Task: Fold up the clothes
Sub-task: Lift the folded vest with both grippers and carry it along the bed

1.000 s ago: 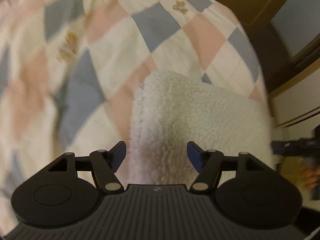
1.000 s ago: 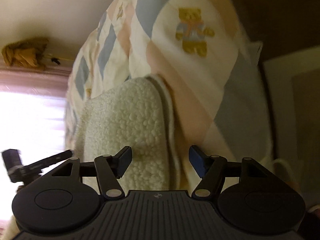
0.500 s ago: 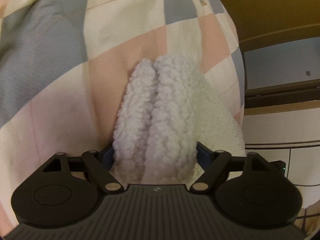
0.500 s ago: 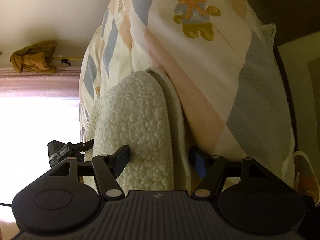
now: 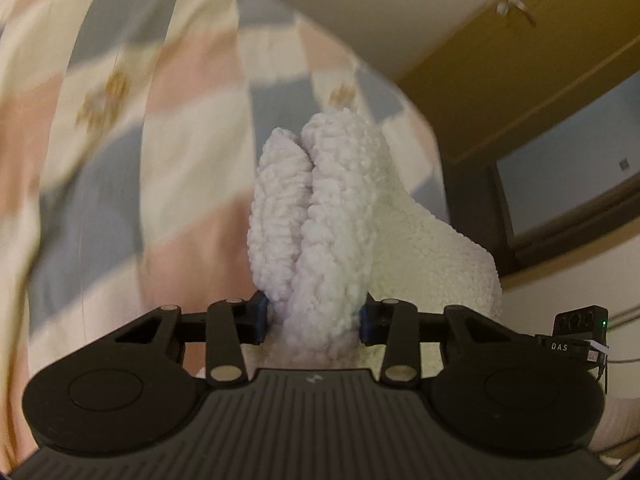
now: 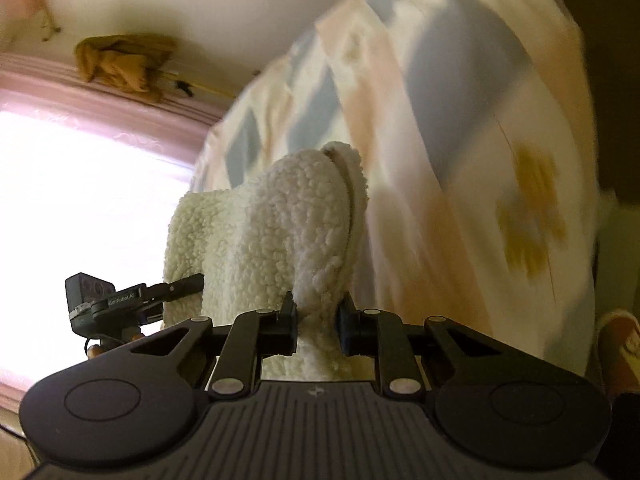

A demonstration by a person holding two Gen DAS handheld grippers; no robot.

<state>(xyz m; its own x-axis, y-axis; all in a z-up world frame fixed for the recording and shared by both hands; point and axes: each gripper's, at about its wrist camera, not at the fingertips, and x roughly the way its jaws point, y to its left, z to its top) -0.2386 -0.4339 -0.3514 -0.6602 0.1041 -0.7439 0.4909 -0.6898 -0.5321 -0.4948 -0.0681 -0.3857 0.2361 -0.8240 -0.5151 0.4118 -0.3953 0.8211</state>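
Patchwork quilt (image 5: 120, 208) w/ bear prints fills the background behind a white fleece garment (image 5: 320, 220). Left gripper (image 5: 311, 320) pinches garment's bunched double fold; right gripper (image 6: 316, 322) clamps narrow on its other edge, quilt just beyond.

The left claw (image 5: 312, 320) has a black body with fine ribs, two round discs, silver rivets and blue pads (image 5: 260, 316). The right claw (image 6: 316, 320) looks the same, with a small white logo.
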